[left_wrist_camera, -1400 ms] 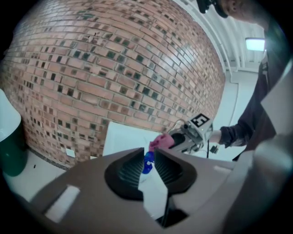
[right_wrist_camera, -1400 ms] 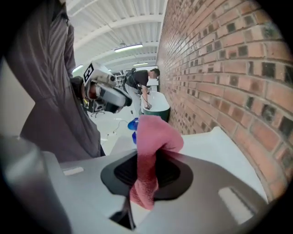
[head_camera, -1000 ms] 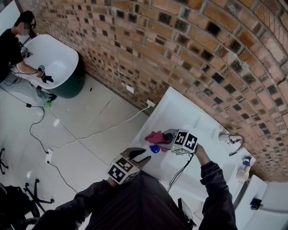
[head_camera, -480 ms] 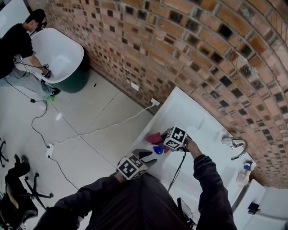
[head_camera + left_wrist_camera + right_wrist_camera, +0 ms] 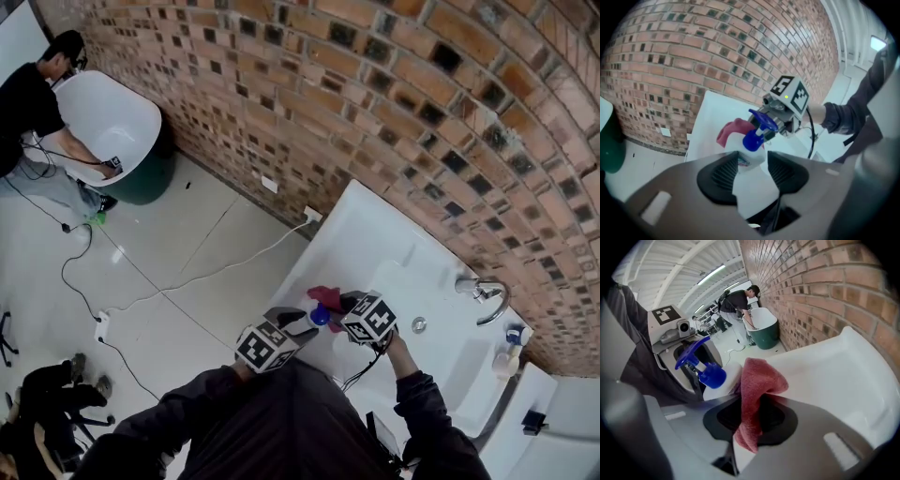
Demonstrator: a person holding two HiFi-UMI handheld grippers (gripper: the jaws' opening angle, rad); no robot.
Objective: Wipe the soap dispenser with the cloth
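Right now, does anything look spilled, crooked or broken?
Nothing stands out. The soap dispenser looks upright, no spill on the white sink. The right gripper pinches the red cloth beside it; the left gripper's jaws are opening around the dispenser.

1. Right tongs (image 5: 343, 303), closed on the cloth (image 5: 325, 296): shifted toward 7 o'clock in the head view. Marker cube rolled. Now just beside the left tongs.
2. Left tongs (image 5: 298, 323): jaws opening. Tips now reach either side of the soap dispenser (image 5: 320, 316), which earlier stood just off them at 1 o'clock.
3. Drain (image 5: 418, 324) in the white surface (image 5: 375, 234): earlier covered by the right forearm, now exposed.
4. Person (image 5: 37, 103) at the bathtub (image 5: 122, 122), 10 o'clock of the view: hand moved toward 4 o'clock along the rim.
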